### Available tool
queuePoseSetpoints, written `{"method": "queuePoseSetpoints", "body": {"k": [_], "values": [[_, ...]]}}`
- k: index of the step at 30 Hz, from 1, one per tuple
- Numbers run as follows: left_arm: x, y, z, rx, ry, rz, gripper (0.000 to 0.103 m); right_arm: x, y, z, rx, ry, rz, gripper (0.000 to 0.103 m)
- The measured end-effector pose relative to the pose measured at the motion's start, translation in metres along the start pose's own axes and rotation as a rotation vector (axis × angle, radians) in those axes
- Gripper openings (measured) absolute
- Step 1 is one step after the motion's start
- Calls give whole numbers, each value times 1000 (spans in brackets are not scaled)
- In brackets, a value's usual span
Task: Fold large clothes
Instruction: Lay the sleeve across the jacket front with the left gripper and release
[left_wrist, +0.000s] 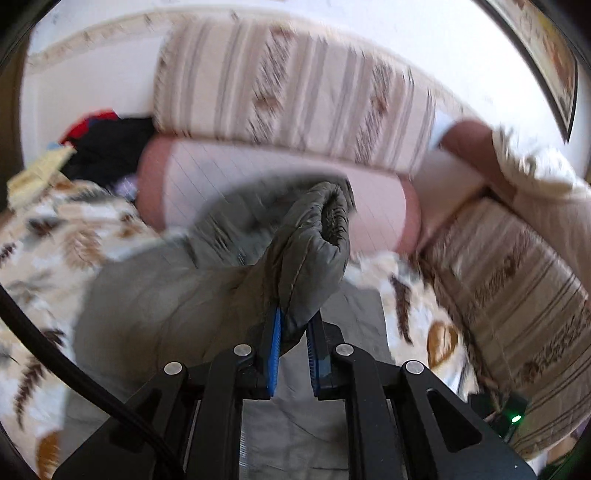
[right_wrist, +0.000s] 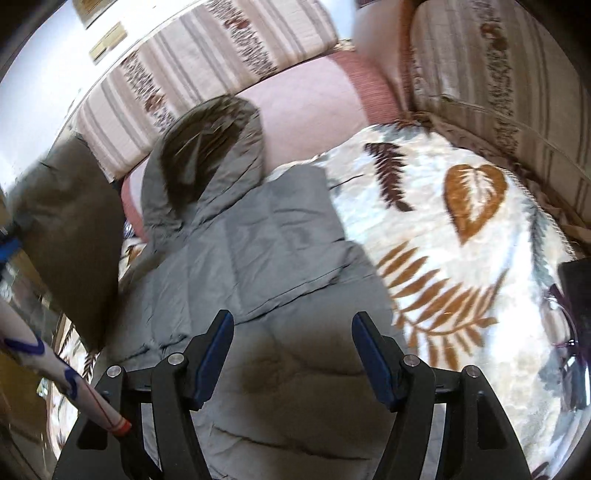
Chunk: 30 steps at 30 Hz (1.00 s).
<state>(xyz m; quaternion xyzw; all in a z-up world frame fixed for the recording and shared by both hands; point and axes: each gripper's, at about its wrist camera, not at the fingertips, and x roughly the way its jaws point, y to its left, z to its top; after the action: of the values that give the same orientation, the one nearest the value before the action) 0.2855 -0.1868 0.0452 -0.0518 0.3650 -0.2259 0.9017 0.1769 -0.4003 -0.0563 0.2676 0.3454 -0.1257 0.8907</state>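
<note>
A grey padded jacket (right_wrist: 258, 258) with a hood (right_wrist: 207, 147) lies spread on a leaf-patterned blanket (right_wrist: 461, 229), its hood end up against a pink bolster (left_wrist: 258, 184) at the foot of striped cushions (left_wrist: 295, 85). The left gripper (left_wrist: 293, 325) is clamped tight on the jacket's sleeve (left_wrist: 314, 240): the cloth is pinched between the blue pads (left_wrist: 274, 354), and the open cuff stands up above the fingertips, lifted clear of the jacket's body. In the right wrist view that raised sleeve shows as a brown-grey fold at the left edge, above the blanket. The right gripper (right_wrist: 291, 325) hangs over the lower part of the jacket with its jaws standing wide; nothing lies between its blue pads (right_wrist: 373, 354), and the quilted cloth is seen below them. To the left in the left wrist view, a heap of dark and red clothes (left_wrist: 103, 144) sits beside the bolster. Both views are somewhat blurred.
</note>
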Motion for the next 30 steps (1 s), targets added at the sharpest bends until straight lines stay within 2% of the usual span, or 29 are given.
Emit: {"method": "queuePoseSetpoints", "body": {"k": [8, 10, 12, 14, 17, 19, 22, 25, 27, 30], "values": [[81, -17, -63, 36, 154, 41, 13, 5, -12, 6, 36, 1, -12, 72], [92, -20, -75, 54, 204, 42, 22, 7, -11, 7, 38, 3, -8, 72], [98, -21, -84, 71, 240, 32, 54, 8, -12, 7, 47, 1, 1, 72], [92, -19, -90, 85, 239, 6, 61, 10, -13, 8, 60, 4, 18, 72], [68, -10, -91, 102, 192, -39, 61, 16, -15, 8, 106, 20, 88, 72], [51, 10, -88, 95, 134, -18, 64, 24, -14, 7, 123, 43, 153, 69], [37, 62, -81, 7, 74, 56, 68, 42, -12, 4, 177, 107, 273, 69], [35, 126, -75, -117, 60, 185, 68, 58, -4, 1, 190, 138, 311, 68], [34, 165, -74, -188, 36, 261, 68, 69, 0, 0, 206, 151, 332, 65], [36, 204, -77, -254, 14, 289, 68, 84, 8, 0, 204, 157, 353, 49]]}}
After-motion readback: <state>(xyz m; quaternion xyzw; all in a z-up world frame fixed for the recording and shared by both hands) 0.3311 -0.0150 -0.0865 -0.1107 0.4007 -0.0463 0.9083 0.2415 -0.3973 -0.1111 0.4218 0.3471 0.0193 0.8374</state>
